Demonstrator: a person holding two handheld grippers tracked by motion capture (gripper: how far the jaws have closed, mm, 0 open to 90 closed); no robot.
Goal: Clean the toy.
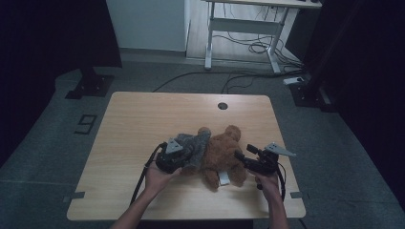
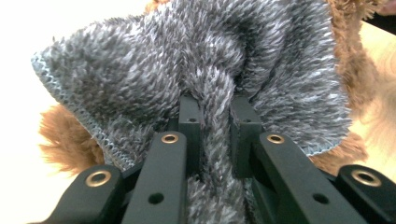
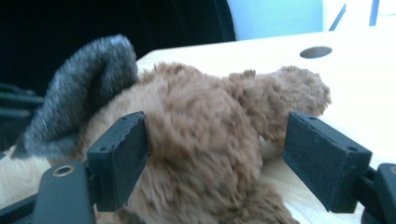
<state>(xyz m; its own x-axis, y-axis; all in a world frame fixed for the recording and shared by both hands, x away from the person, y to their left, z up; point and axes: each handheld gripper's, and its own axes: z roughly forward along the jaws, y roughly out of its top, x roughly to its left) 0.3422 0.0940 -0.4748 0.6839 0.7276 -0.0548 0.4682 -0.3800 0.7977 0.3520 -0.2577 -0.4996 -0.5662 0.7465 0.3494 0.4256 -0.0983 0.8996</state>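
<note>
Counter: I see one pale wooden counter (image 1: 143, 124) with rounded corners and one round cable hole (image 1: 222, 106) near its far edge.
Plush toys: one, a brown furry teddy bear (image 1: 222, 152), lying near the counter's near edge, a little toward its right side.
Cloths: one, a grey fuzzy knitted cloth with a light stitched hem (image 2: 140, 74), draped against the bear's left side.
Tags: one small white label (image 1: 224, 178) at the bear's near end.
Tools: two, one in each of my hands.
Left tool (image 1: 173, 157): clamped tight on a bunched fold of the grey cloth; in the left gripper view the fold runs up between the two black pads (image 2: 190, 122).
Right tool (image 1: 242, 159): standing wide, just beside the bear's right side; in the right gripper view the brown body sits between the pads (image 3: 122, 154), and I cannot tell if either pad touches the fur.
</note>
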